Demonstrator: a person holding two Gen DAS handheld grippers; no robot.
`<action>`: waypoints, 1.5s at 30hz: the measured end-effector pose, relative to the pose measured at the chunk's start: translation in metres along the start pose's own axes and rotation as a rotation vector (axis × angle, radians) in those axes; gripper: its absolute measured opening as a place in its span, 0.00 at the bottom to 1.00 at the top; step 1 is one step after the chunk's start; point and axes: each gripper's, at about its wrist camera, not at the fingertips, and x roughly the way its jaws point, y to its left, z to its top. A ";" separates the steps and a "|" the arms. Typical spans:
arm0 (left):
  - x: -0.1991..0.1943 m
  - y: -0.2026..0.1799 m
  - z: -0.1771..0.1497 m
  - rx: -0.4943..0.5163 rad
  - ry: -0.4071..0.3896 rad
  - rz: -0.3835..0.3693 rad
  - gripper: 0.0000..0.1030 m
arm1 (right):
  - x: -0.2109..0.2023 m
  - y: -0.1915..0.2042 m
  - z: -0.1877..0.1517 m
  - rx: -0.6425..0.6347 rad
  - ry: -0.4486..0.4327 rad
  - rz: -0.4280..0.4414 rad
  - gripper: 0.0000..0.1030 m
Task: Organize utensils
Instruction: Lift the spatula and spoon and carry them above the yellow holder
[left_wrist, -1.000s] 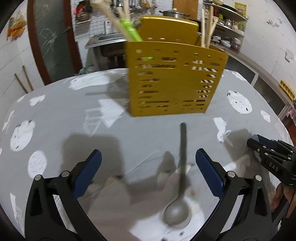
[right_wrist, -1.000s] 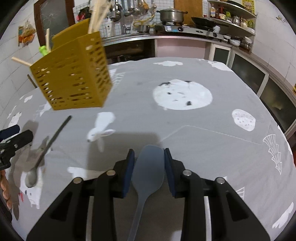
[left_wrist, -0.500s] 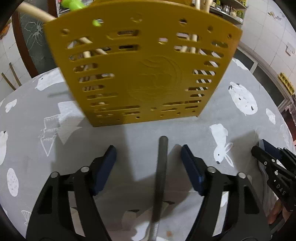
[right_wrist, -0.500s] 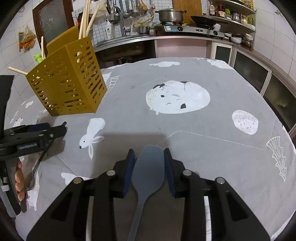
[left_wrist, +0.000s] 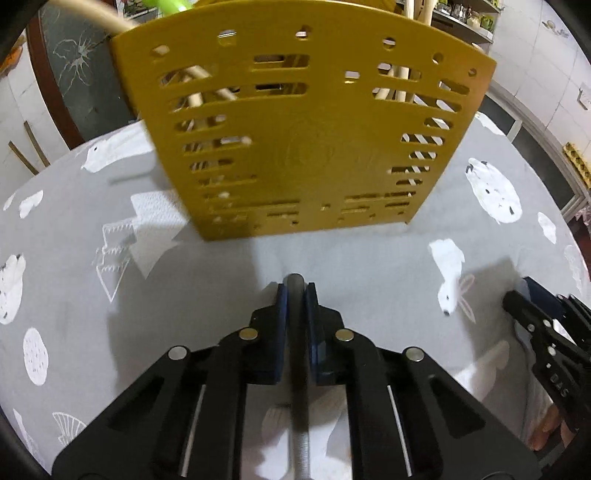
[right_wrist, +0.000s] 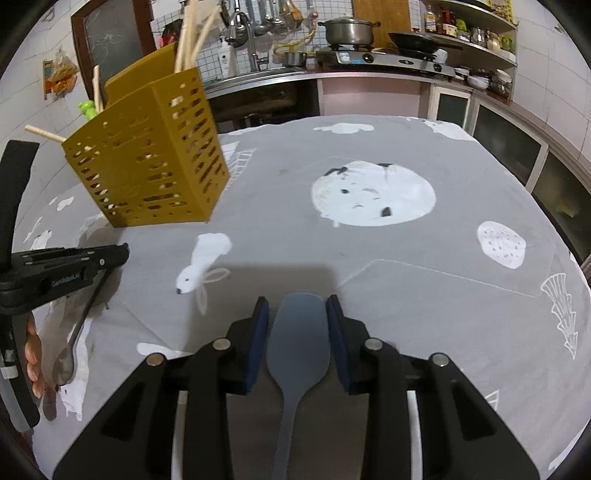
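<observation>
Closed now: my left gripper (left_wrist: 294, 291) has clamped its blue pads on the grey metal spoon's (left_wrist: 295, 332) handle tip.
Its bowl lies on the grey animal-print tablecloth (right_wrist: 406, 277) near the table's left edge, just before the perforated yellow plastic utensil holder (left_wrist: 303, 136). My right gripper (right_wrist: 297, 314) grips the blue-grey silicone spatula (right_wrist: 297, 343) by its blade.

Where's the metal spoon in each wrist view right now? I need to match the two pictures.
Left wrist: the spoon runs up the bottom centre, handle clamped in the left hand-held gripper; bowl out of view.
Right wrist: far left, lower half, handle slanting from that gripper down to the bowl.
Shared landmark: the yellow caddy on the table beyond the spoon.
</observation>
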 end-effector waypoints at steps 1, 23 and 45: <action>-0.002 0.002 -0.003 -0.001 -0.001 -0.003 0.08 | -0.001 0.003 0.000 -0.004 0.000 0.004 0.32; -0.118 0.063 -0.049 -0.086 -0.256 0.068 0.08 | -0.038 0.030 0.012 -0.046 -0.031 0.090 0.30; -0.104 0.065 -0.058 -0.102 -0.225 0.055 0.08 | -0.001 0.029 0.004 -0.013 0.086 -0.127 0.30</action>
